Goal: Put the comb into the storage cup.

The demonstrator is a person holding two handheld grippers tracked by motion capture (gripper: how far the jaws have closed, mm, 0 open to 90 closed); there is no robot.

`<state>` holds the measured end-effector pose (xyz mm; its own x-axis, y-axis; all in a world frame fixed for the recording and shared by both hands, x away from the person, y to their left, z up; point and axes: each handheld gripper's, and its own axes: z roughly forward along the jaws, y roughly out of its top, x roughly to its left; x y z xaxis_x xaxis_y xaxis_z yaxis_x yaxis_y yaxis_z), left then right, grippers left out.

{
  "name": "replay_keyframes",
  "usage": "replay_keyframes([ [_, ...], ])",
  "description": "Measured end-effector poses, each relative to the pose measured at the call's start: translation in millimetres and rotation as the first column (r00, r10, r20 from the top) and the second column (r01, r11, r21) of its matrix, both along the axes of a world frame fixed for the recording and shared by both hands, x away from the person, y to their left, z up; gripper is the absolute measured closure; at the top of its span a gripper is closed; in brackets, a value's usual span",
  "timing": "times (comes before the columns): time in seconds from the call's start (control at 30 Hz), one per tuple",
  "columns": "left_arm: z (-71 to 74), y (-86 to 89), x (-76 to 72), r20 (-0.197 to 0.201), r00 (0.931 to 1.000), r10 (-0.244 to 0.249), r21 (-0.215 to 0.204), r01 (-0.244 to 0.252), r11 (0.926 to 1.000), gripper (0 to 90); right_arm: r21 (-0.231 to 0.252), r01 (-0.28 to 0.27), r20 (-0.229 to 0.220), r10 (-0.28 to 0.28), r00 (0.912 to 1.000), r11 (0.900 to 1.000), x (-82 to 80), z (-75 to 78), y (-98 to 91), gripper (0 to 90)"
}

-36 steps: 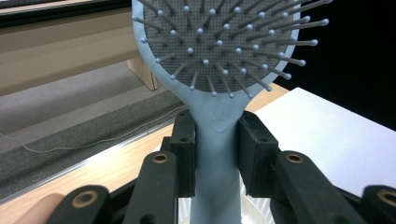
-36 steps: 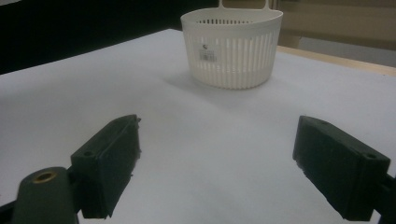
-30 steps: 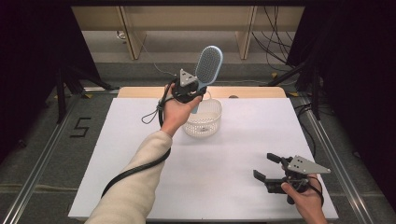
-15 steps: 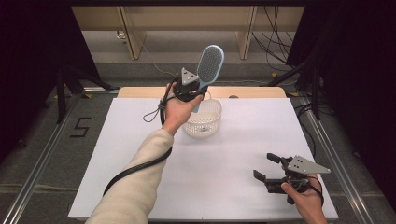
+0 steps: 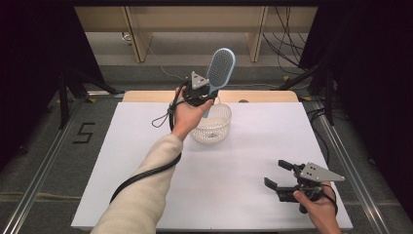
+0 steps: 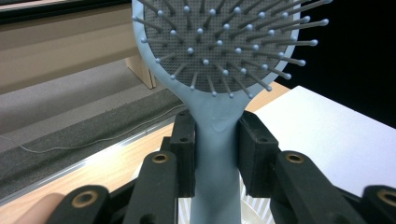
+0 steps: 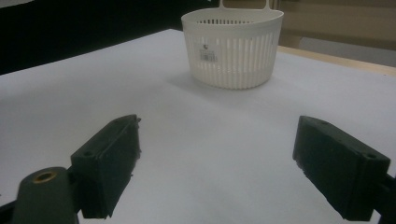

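A light blue paddle hairbrush (image 5: 220,68) with grey bristles stands upright above the white slatted basket (image 5: 212,126) at the back of the table. My left gripper (image 5: 203,97) is shut on its handle, and in the left gripper view the handle (image 6: 216,154) sits clamped between both pads, head (image 6: 224,42) up. The brush's lower end hangs over the basket's rim. My right gripper (image 5: 279,174) rests low at the front right, open, nothing between its pads (image 7: 112,158). It faces the basket (image 7: 232,46) across bare white table.
A white sheet (image 5: 122,165) covers the table, with a wooden strip (image 5: 263,96) along its far edge. Metal rails (image 5: 44,161) run down both sides. The left gripper's black cable (image 5: 146,173) trails along the forearm. Shelving legs (image 5: 139,39) stand behind.
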<state>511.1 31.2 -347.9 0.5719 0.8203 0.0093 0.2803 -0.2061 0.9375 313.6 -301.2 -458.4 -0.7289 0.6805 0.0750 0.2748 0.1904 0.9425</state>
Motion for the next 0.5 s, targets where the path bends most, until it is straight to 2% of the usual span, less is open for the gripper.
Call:
replay_keyframes([
  [0.5, -4.7, -2.9, 3.2, -0.007, 1.0, 0.002, 0.004, -0.002, 1.0, 69.7, 0.0, -0.002, 0.0, 0.002, 1.0, 1.0, -0.1, 0.0, 0.1, 15.5],
])
